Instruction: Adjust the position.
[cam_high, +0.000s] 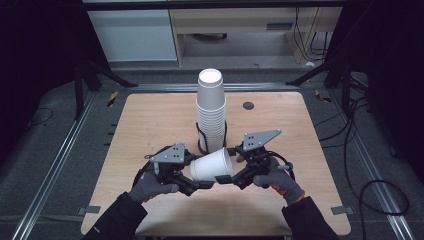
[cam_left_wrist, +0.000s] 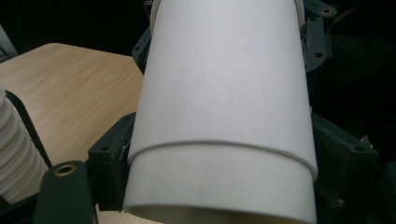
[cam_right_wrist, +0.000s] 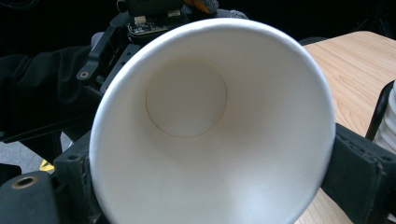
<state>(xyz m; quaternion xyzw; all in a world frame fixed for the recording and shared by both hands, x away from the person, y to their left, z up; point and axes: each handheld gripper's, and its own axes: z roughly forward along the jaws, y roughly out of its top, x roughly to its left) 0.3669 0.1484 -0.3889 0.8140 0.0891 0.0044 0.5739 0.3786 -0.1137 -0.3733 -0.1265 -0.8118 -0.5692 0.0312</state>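
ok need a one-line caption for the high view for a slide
Both tongs, left and right, hold a white paper cup on its side before a tall stack of cups on a wooden table.

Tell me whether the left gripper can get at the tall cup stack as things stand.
Probably not yet. The left gripper and the right gripper both seem clamped on the nested paper cups, so it isn't free. The stack itself stands close behind, with bare table between.

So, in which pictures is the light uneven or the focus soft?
High view: table lit, surroundings dark, stack of cups bright at its top. Left gripper view: held cups slightly soft, with a faint shade near the bottom. Right gripper view: inside of the cup evenly lit, background black.
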